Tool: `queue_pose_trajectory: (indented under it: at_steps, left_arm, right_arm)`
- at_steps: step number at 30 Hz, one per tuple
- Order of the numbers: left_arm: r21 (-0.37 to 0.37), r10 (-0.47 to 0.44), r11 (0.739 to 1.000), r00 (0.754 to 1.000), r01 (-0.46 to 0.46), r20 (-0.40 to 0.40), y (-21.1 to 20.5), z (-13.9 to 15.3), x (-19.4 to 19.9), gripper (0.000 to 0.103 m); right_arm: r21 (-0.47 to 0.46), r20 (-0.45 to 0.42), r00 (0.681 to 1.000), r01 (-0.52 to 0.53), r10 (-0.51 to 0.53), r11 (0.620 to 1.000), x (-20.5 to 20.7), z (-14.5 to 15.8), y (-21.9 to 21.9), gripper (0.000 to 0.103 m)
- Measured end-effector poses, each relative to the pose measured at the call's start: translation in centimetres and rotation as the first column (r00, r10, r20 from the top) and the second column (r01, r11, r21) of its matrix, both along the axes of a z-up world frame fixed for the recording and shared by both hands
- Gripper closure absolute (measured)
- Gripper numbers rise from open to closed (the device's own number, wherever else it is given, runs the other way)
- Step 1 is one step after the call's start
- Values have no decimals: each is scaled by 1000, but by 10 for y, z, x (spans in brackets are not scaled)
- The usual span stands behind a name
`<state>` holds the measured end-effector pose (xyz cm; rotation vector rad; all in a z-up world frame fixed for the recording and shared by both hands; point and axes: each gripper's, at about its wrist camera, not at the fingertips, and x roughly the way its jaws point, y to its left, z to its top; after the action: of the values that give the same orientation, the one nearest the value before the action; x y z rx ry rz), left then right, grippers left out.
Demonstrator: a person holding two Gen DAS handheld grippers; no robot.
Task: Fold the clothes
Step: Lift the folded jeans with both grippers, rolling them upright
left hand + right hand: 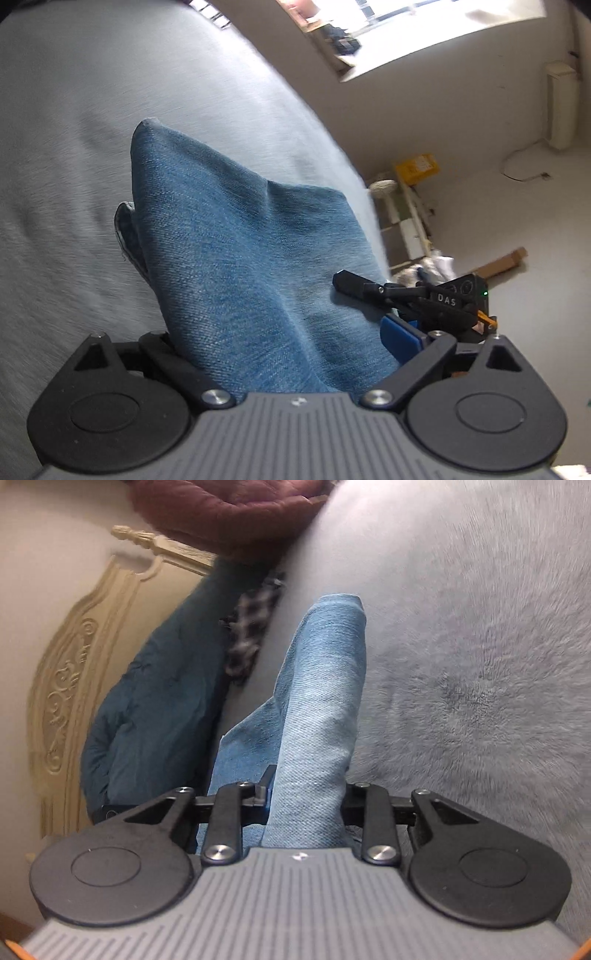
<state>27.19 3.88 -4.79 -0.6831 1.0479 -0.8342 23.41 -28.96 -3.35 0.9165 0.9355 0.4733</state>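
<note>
A pair of blue jeans [229,236] rises from the grey bed cover [74,147] up into my left gripper [280,332]. Its jaws are shut on the denim; one blue pad [400,338] shows at the right, and the other finger is hidden under the cloth. To the right, the right gripper's black fingers [354,282] lie against the same denim edge. In the right wrist view, a folded strip of the jeans [321,701] runs between the fingers of my right gripper [306,786], which is shut on it, lifted off the bed cover [480,664].
A teal garment [155,709], a checked cloth [251,627] and a maroon quilted item [229,506] lie beside a cream carved headboard [74,664]. Past the bed edge are bare floor, a yellow box [417,168], a white rack [402,221] and a cardboard piece [502,262].
</note>
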Motion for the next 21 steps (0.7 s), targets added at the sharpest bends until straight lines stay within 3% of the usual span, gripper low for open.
queue_pose_trajectory:
  at_steps: [5, 8, 12, 15, 21]
  left_arm:
    - [-7, -62, 998, 994, 63, 87, -31, 55, -33, 6]
    - [14, -148, 989, 980, 147, 136, -71, 92, -52, 6]
    - [96, -329, 944, 921, 315, 207, -146, 141, -86, 6]
    - [204, -479, 875, 848, 439, 229, -218, 169, -116, 7]
    - [395, -723, 676, 664, 622, 191, -369, 184, -190, 7]
  right_arm:
    - [1, 103, 994, 33, -33, 999, -51, 53, -28, 77]
    - [-5, 156, 985, 73, -71, 997, -92, 83, -55, 77]
    - [-29, 226, 965, 141, -131, 990, -163, 117, -111, 77]
    - [-35, 258, 944, 223, -207, 974, -225, 132, -162, 77]
    - [-108, 271, 896, 392, -352, 914, -343, 147, -247, 77]
